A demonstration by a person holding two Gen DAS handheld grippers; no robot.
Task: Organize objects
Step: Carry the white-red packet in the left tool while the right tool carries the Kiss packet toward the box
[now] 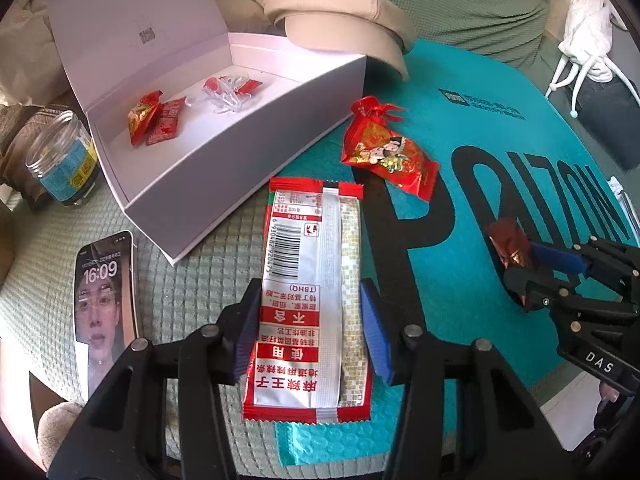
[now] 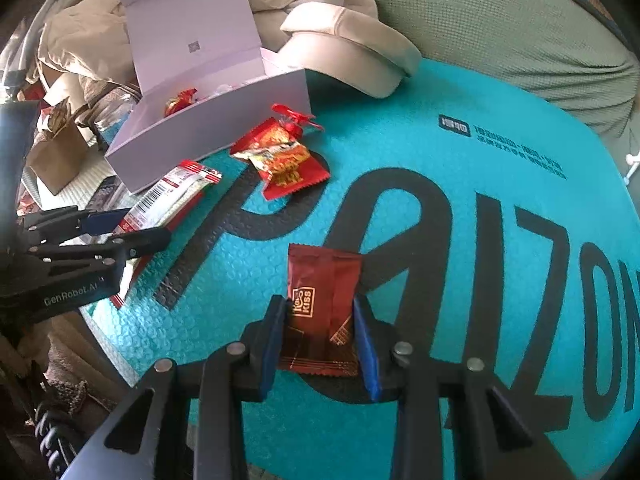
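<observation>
The box [image 1: 224, 148] stands open-topped, its raised lid [image 1: 136, 28] walling the far side; a red pouch [image 1: 386, 152] lies beside its front corner.

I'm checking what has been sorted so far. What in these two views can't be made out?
- White box contents, right wrist view: the front wall hides all but one red packet.
- Clear items in the box, left wrist view: transparent and small, unidentifiable.
- Jar contents, left wrist view: glare and label obscure them.
- Long snack packet front: it lies back side up.
</observation>
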